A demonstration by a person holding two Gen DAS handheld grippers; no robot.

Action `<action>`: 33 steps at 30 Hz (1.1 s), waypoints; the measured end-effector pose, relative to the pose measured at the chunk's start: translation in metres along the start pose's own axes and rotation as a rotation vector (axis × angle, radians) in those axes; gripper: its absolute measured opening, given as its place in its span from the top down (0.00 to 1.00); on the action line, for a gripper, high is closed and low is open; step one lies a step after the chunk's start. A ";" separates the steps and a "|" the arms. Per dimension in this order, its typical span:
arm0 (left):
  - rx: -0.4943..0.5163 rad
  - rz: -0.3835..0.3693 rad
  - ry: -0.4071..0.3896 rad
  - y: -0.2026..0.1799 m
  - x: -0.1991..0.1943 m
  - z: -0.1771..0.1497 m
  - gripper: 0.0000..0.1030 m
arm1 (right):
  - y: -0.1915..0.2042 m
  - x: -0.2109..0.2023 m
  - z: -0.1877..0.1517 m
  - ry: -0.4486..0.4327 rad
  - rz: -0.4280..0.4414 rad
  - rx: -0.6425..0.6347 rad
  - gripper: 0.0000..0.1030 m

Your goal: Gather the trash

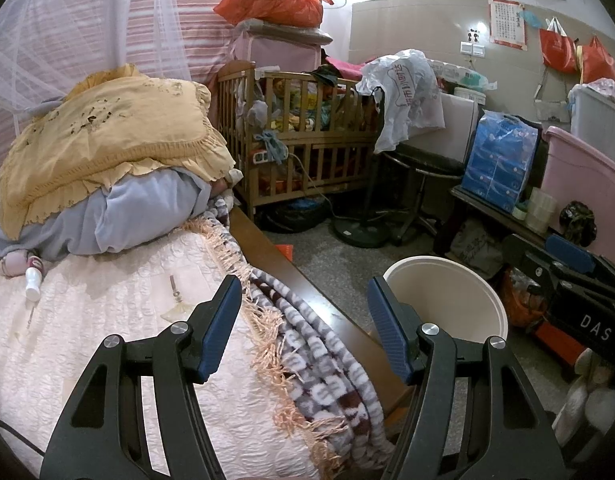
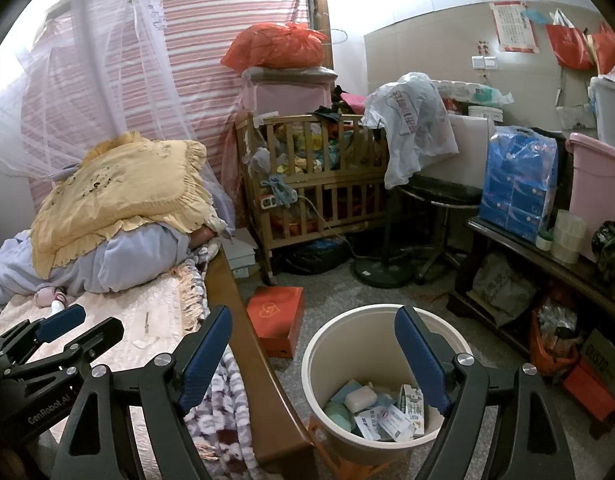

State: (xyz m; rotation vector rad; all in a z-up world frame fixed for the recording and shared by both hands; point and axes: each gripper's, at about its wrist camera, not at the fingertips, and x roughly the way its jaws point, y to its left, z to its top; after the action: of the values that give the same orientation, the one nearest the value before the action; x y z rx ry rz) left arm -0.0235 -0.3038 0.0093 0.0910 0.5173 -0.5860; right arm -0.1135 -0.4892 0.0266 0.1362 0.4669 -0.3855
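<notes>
Cream round plastic waste bin (image 2: 327, 364) standing on the grey floor beside the bed's brown wooden side rail (image 2: 243, 344); in the right wrist view it holds crumpled paper packets and a pale wrapped block (image 2: 360, 398), so part of the collecting appears done. Remaining candidates for trash lie on the pale pink quilted bedcover (image 1: 107, 320): a small flat translucent scrap (image 1: 178, 311) with a thin stick-like piece (image 1: 172, 282) just above it, and, well to their left, a small white bottle with a red band (image 1: 32, 280). Whether each of these is waste cannot be told.

The translucent scrap is judged light, thin and limp; it will likely slide or fold on the soft quilt, so it is best pinched at a raised edge, pressing slightly into the bedding. The thin piece looks stiff and narrow, and is best taken across its middle. The bottle looks rigid and smooth, and is best gripped across its body.

Left gripper (image 1: 303, 320): blue-padded fingers spread wide, empty, poised over the bed edge and its brown-and-white patterned fleece blanket (image 1: 319, 352), with the scrap just left of the left finger. Right gripper (image 2: 313, 356): fingers spread wide, empty, framing the bin's mouth.

Behind: yellow frilled cushion (image 1: 107, 136) on pale blue bedding, a wooden crib (image 1: 303, 136), a red box (image 2: 275, 320) on the floor.
</notes>
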 end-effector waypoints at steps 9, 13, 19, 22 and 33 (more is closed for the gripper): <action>0.000 -0.001 0.000 0.001 0.000 0.000 0.38 | -0.001 0.000 0.000 0.001 0.001 0.000 0.21; -0.001 0.000 -0.001 0.000 0.000 0.000 0.38 | 0.001 -0.001 0.000 0.002 0.002 0.002 0.21; -0.001 -0.002 0.000 0.001 0.000 0.000 0.38 | 0.001 -0.001 0.000 0.001 0.001 0.001 0.21; 0.000 -0.001 0.001 0.001 0.000 0.000 0.38 | 0.001 0.000 0.000 0.004 0.001 0.001 0.21; -0.001 -0.005 0.005 -0.002 0.000 -0.005 0.38 | 0.000 0.000 0.000 0.003 -0.002 0.002 0.20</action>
State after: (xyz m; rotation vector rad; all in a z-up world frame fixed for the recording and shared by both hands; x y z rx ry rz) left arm -0.0268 -0.3042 0.0052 0.0902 0.5227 -0.5904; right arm -0.1133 -0.4896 0.0268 0.1380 0.4698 -0.3873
